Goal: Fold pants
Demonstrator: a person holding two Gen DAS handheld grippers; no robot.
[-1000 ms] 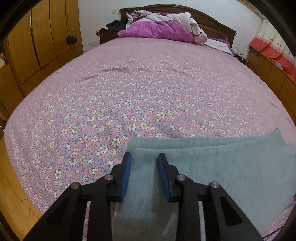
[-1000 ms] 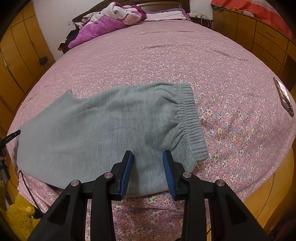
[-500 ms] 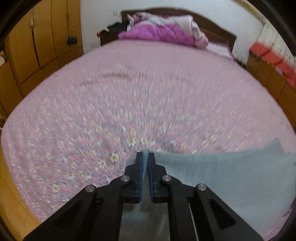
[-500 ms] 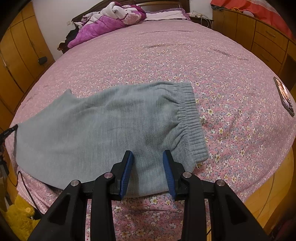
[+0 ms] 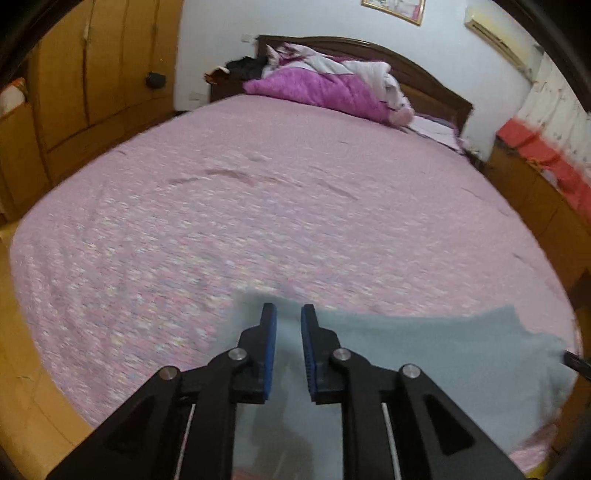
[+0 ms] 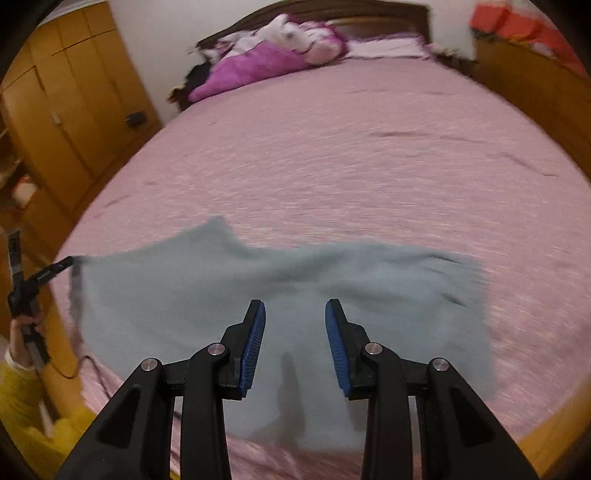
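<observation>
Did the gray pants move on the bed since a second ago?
Yes. The gray pants now look pulled up and rippled, and the waistband end has drifted away from the bed's near edge, toward the pillows.

A bedroom in a home

A wide bed (image 5: pixel 295 206) under a pink floral sheet is seen filling the frame, with a dark wooden headboard (image 5: pixel 424 74) and a bundled magenta quilt (image 5: pixel 321 92) at the top, wooden wardrobes (image 5: pixel 92 74) at upper left and a framed picture (image 5: pixel 391 9) hung above.
</observation>
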